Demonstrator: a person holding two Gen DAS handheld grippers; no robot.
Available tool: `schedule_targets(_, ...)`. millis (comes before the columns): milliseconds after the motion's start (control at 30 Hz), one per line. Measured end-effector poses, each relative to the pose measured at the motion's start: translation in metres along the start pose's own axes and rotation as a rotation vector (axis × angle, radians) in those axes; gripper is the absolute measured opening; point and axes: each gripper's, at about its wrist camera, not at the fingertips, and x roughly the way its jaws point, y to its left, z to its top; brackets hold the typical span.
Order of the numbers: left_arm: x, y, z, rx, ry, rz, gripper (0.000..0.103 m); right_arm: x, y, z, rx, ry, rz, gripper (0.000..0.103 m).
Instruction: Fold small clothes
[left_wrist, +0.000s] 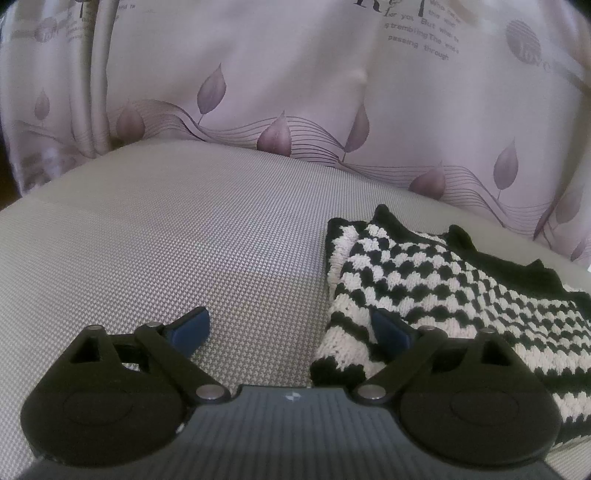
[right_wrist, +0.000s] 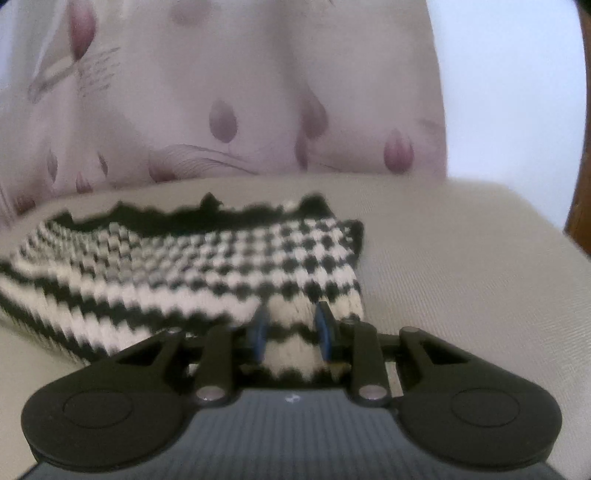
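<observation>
Your right gripper (right_wrist: 291, 334) pinches the knit's (right_wrist: 207, 258) near hem, ready to fold it; your left gripper (left_wrist: 291, 332) waits wide, empty, at its edge.

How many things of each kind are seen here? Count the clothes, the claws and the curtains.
Knitted black-and-white garment: 1
Claws: 2, the left claw and the right claw
Leaf-print curtain: 1
Total: 4

Leaf-print pink curtain (left_wrist: 295, 92) behind grey woven cushion (left_wrist: 184, 240)
</observation>
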Motion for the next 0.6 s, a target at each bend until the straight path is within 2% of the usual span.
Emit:
schedule_targets(167,0.0,0.001,0.0,-0.015,0.0,-0.004,0.099,-0.007,0.002,-0.007,-0.006,-0.015,-0.007,0.028)
schedule_targets(200,-0.001,0.002,-0.001,-0.02,-0.001,-0.01,0.099,-0.006,0.001,-0.007,-0.003,-0.023,-0.008,0.035)
schedule_targets(300,0.0,0.005,-0.001,-0.037,0.005,-0.031,0.103,-0.006,-0.004,-0.004,0.02,-0.032,-0.039,0.09)
schedule_targets(400,0.0,0.007,0.0,-0.044,0.007,-0.053,0.103,-0.002,-0.003,0.0,0.01,-0.016,-0.027,0.089)
schedule_targets(600,0.011,0.019,0.017,-0.02,0.07,-0.172,0.103,-0.002,0.004,-0.001,-0.033,-0.021,-0.047,0.089)
